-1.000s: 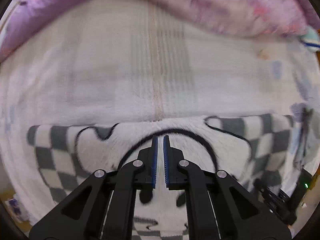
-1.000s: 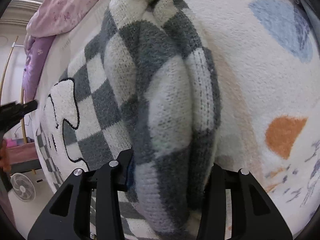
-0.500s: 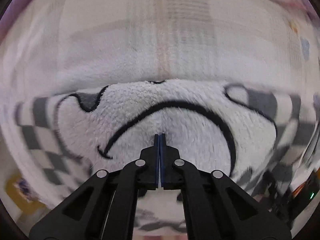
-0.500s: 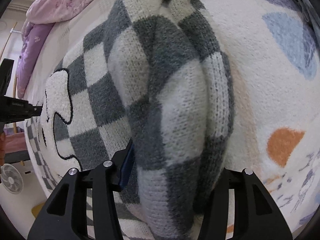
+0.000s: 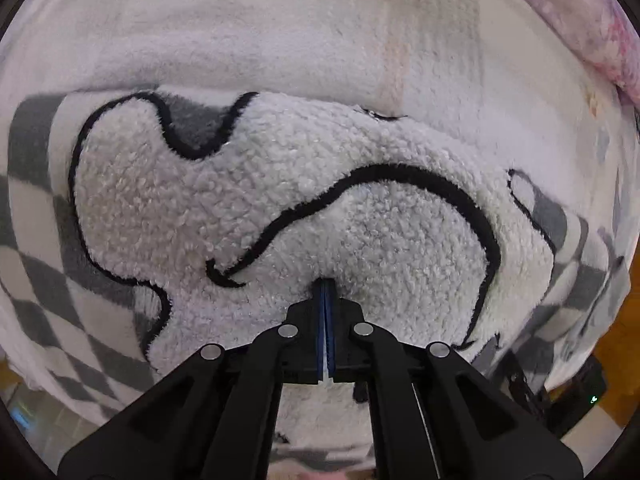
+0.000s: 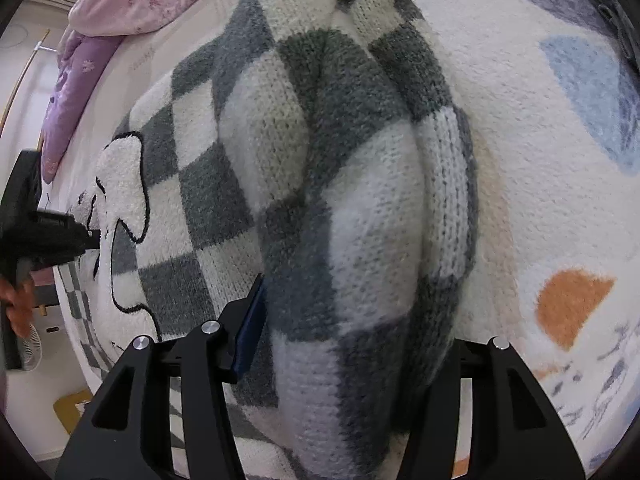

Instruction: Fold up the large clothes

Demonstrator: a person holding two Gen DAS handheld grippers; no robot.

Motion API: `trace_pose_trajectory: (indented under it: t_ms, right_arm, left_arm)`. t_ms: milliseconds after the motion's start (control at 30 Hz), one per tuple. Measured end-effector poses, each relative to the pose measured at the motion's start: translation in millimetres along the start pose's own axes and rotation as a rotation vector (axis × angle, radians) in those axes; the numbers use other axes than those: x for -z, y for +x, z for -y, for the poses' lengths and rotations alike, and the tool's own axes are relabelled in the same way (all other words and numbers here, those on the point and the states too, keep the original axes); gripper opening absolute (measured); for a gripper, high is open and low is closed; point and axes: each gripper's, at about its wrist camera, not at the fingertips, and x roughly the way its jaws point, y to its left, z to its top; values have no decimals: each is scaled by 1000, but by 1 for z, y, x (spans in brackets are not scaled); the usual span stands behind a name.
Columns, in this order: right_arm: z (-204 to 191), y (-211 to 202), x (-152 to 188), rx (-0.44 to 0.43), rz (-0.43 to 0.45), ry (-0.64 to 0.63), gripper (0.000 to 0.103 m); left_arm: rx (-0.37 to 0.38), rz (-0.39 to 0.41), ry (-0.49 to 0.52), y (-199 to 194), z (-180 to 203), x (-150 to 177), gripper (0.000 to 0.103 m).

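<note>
A grey-and-white checked knit sweater [image 6: 248, 152] with a fluffy white patch outlined in black [image 5: 248, 204] lies on a bed. My left gripper [image 5: 325, 286] is shut, its tips pressed into the fluffy patch; it also shows at the left of the right wrist view [image 6: 86, 236]. My right gripper [image 6: 352, 312] has its jaws wide, with a thick bunched fold of the sweater [image 6: 360, 240] between them. Its right finger is hidden behind the fabric.
The sweater lies on a cream blanket [image 6: 540, 168] with blue and orange shapes. A pink and purple quilt [image 6: 120, 12] is heaped at the far side of the bed [image 5: 580, 28]. A white fan [image 6: 32, 346] and floor show beyond the bed's left edge.
My left gripper closed and moved forward and down onto the fluffy patch. My right gripper slid slightly further along the bunched fold, jaws still wide.
</note>
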Motion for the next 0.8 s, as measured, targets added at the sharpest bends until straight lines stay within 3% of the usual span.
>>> trace_pose_trajectory:
  t_ms: [67, 133, 200, 267, 333, 433, 533, 600, 667, 733, 800]
  right_arm:
    - [1, -2, 1, 23, -17, 17, 49]
    - [-2, -1, -4, 44, -51, 34, 49]
    - [-4, 2, -7, 52, -57, 42, 50]
    - [-4, 2, -5, 39, -29, 45, 51]
    - [0, 0, 1, 20, 2, 34, 51]
    - [1, -3, 0, 23, -23, 36, 51]
    - [0, 0, -6, 38, -48, 48, 52]
    - [-1, 0, -3, 35, -19, 23, 53]
    - [-3, 0, -1, 28, 1, 14, 52]
    - [-6, -1, 3, 32, -7, 28, 53]
    - [-8, 0, 2, 48, -39, 40, 53]
  left_arm:
    - [-32, 5, 54, -10, 3, 14, 3]
    - [-26, 4, 3, -11, -3, 42, 3]
    - [-68, 110, 73, -1, 1, 64, 3]
    - [-60, 170, 29, 9, -4, 61, 4]
    - [-39, 117, -30, 6, -6, 53, 2]
    - [-104, 88, 65, -9, 1, 74, 2]
    - [0, 104, -4, 14, -22, 112, 2]
    - [112, 174, -49, 27, -43, 115, 3]
    - [160, 178, -40, 27, -51, 116, 3]
    - [152, 161, 7, 18, -67, 134, 3]
    - [66, 120, 48, 28, -56, 177, 3]
